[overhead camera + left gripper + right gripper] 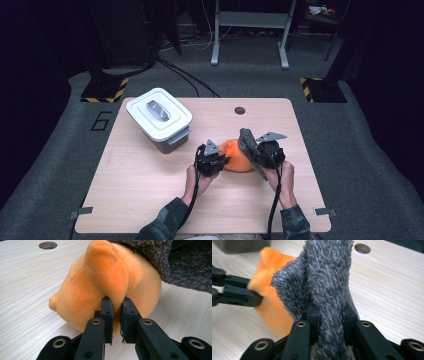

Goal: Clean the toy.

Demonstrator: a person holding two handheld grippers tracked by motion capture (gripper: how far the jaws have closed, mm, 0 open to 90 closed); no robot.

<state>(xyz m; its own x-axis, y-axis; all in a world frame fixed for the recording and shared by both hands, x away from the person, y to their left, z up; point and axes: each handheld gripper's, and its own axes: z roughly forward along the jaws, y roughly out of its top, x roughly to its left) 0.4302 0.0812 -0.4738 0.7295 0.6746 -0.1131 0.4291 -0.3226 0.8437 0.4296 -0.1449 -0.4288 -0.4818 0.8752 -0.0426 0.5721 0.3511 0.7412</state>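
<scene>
An orange plush toy (237, 156) lies on the wooden table (150, 180), right of centre. My left gripper (220, 161) is shut on a fold of the orange plush (110, 282), pinching it between both pads. A grey fuzzy cloth (250, 148) hangs over the toy's right side. My right gripper (261, 156) is shut on that grey cloth (329, 277), which rises in a bunched strip between its jaws. In the right gripper view the left gripper's black fingers (239, 293) reach into the orange plush (272, 307) from the left.
A white lidded box (159, 117) with a grey handle stands at the table's back left. A round hole (240, 110) sits near the table's far edge. Bare wood lies to the left and in front of both hands.
</scene>
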